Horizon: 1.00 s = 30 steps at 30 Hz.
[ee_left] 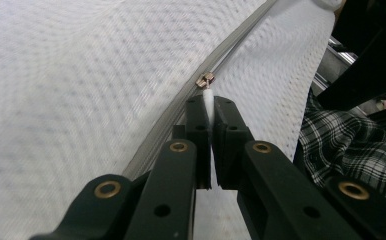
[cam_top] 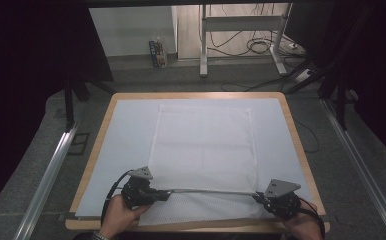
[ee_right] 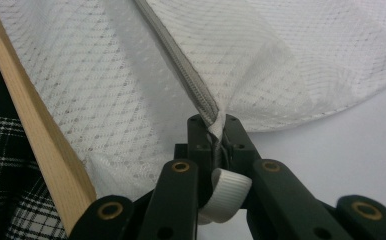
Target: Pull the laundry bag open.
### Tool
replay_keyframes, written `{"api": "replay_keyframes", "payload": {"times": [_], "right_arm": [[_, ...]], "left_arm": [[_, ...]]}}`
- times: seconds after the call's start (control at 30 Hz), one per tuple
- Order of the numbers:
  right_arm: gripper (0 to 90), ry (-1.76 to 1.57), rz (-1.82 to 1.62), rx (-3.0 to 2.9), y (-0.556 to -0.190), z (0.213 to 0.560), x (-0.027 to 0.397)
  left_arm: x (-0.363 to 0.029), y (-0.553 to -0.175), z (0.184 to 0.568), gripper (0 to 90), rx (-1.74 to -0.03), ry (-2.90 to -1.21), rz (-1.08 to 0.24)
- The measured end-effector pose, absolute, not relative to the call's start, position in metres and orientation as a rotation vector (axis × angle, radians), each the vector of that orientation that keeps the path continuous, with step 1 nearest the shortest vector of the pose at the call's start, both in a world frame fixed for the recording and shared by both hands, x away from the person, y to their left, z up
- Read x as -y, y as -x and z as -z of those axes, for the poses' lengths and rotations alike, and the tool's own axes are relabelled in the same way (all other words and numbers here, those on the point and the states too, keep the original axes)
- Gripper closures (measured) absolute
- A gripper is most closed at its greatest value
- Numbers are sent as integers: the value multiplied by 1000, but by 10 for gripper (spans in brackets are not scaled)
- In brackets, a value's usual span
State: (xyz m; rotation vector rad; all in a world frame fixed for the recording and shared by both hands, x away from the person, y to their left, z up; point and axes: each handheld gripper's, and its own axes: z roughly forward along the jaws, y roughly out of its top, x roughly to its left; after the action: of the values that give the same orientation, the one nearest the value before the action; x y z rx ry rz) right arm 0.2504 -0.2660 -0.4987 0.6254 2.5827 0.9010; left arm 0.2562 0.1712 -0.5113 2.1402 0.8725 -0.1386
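Note:
A white mesh bag [cam_top: 203,145] lies flat on the table, its grey zipper [cam_top: 211,191] stretched taut along the near edge between both grippers. My left gripper [cam_top: 167,192] is shut on the white pull tab [ee_left: 208,100] just below the metal slider [ee_left: 205,80]; its jaws [ee_left: 209,107] pinch the tab. My right gripper [cam_top: 257,196] is shut on the zipper's end at the bag's corner [ee_right: 215,125]. The grey zipper tape [ee_right: 191,85] runs away from those jaws, and a white ribbed loop [ee_right: 226,192] curls out behind them.
A pale mat [cam_top: 126,140] covers the wooden table, whose edge [cam_top: 296,130] frames it. The table's near edge [ee_right: 31,125] passes close beside the right gripper. Plaid clothing [ee_left: 351,140] sits just behind the near edge. Metal rails [cam_top: 51,170] flank the table; desk legs and cables [cam_top: 253,45] stand beyond.

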Motion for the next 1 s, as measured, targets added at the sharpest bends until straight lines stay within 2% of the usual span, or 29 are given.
{"api": "replay_keyframes", "payload": {"times": [1.0], "right_arm": [[843,-647,-895,-2592,-251,500,268]], "left_arm": [[-219,-237,520,873,-1038,-2099,62]]}}
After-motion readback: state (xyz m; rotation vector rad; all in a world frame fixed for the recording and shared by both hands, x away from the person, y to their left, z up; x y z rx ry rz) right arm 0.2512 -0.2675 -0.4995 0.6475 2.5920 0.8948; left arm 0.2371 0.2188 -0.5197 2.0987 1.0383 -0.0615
